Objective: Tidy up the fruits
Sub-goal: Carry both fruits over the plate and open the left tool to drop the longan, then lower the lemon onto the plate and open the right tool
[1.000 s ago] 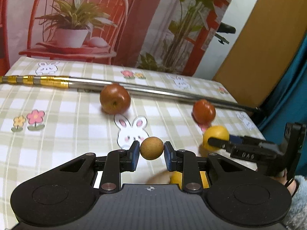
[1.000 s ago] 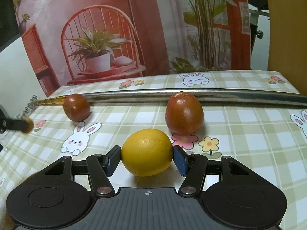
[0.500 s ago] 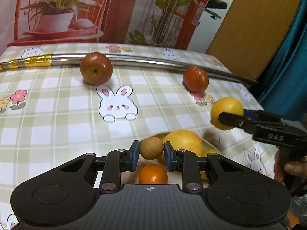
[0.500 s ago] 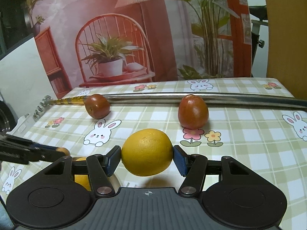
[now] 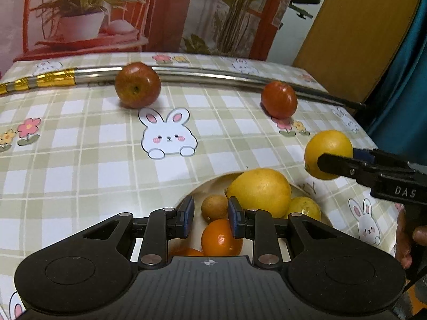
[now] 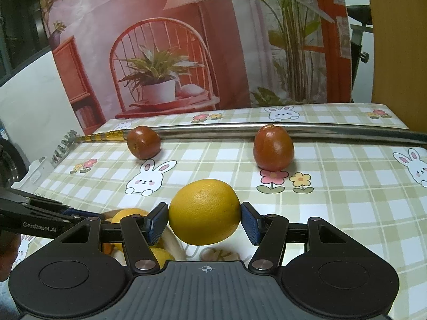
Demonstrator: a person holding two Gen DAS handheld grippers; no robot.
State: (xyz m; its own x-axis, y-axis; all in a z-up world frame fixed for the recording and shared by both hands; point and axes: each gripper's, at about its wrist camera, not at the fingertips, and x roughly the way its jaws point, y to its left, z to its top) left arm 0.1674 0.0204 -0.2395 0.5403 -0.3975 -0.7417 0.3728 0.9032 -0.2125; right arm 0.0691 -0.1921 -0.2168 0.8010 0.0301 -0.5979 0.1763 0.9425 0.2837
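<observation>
My left gripper (image 5: pixel 209 220) is open above a cream plate (image 5: pixel 210 185) of fruit. A small brown fruit (image 5: pixel 214 207) lies on the plate between the pads, clear of both. The plate also holds a big yellow citrus (image 5: pixel 260 188), an orange (image 5: pixel 220 237) and a small lemon (image 5: pixel 304 208). My right gripper (image 6: pixel 205 222) is shut on a yellow orange (image 6: pixel 205 212) and holds it in the air beside the plate's right edge; it also shows in the left wrist view (image 5: pixel 329 153). Two red apples (image 5: pixel 137 84) (image 5: pixel 279 102) sit on the checked cloth further back.
A long steel rod (image 5: pixel 213 76) with a gold end lies across the back of the table, just behind both apples. The table's right edge (image 5: pixel 365 133) drops off near a teal curtain. A printed backdrop stands behind the table.
My left gripper moved over the plate and opened, and the small brown fruit dropped onto the plate. My right gripper carried the yellow orange up and toward the plate.
</observation>
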